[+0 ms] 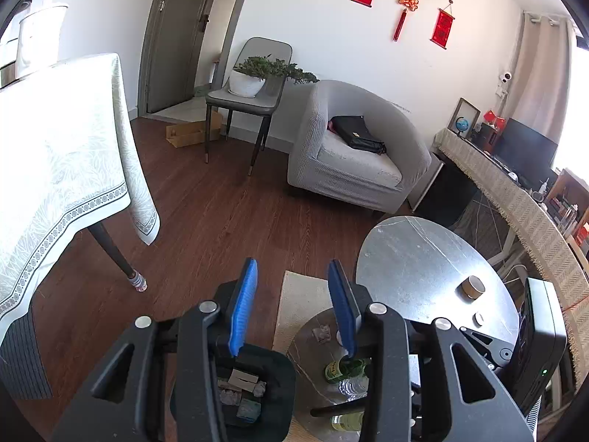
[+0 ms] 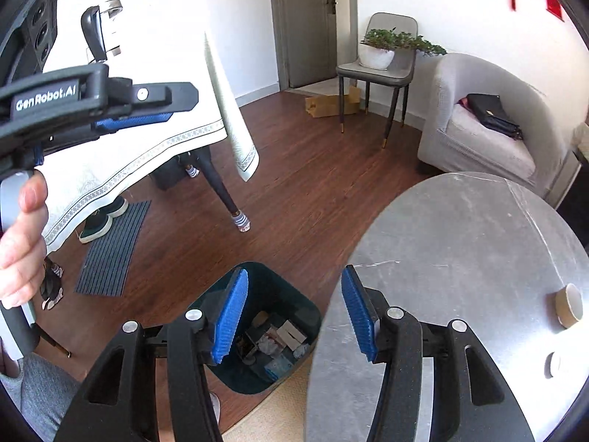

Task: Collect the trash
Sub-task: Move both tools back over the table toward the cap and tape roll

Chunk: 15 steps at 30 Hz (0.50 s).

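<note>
A dark green trash bin stands on the wood floor beside the round grey table; crumpled paper and wrappers lie inside. It also shows in the left wrist view. My left gripper is open and empty, high above the bin and a lower shelf with bottles. My right gripper is open and empty above the bin's edge and the table rim. A paper cup lies on the table at right, with a small lid near it.
A dining table with a white cloth stands at left. A grey armchair holds a black bag. A chair with a potted plant stands by the door. A beige rug lies under the round table.
</note>
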Tool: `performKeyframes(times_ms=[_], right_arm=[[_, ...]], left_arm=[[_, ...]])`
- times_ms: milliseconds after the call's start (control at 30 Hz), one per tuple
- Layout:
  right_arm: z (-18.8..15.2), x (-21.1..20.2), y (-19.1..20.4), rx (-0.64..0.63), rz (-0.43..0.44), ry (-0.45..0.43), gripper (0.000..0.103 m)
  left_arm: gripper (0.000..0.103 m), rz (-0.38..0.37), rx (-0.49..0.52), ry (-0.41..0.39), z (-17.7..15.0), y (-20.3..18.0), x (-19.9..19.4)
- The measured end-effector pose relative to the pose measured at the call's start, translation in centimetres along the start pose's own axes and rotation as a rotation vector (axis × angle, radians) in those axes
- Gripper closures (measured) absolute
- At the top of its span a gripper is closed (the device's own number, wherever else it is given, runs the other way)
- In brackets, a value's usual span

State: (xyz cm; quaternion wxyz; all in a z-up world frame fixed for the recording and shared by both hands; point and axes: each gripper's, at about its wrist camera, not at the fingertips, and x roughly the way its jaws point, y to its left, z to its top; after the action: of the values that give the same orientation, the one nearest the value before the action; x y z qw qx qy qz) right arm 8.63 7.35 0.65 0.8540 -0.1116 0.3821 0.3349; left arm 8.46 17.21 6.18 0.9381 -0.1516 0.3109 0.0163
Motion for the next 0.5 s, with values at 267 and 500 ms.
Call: performKeyframes(times_ms=[267, 500], right_arm=[[-1.1, -3.5, -5.9, 0.087, -0.091, -0.049, 0.051], [-2.9, -6.1, -11.0, 0.181, -0.165, -0.068, 0.051]], left_arm=[[0.055, -0.034, 0.067, 0.037, -0.9, -4.7, 1.9], [0.051, -0.07, 0.118, 0.067, -1.8, -8.8, 3.9]])
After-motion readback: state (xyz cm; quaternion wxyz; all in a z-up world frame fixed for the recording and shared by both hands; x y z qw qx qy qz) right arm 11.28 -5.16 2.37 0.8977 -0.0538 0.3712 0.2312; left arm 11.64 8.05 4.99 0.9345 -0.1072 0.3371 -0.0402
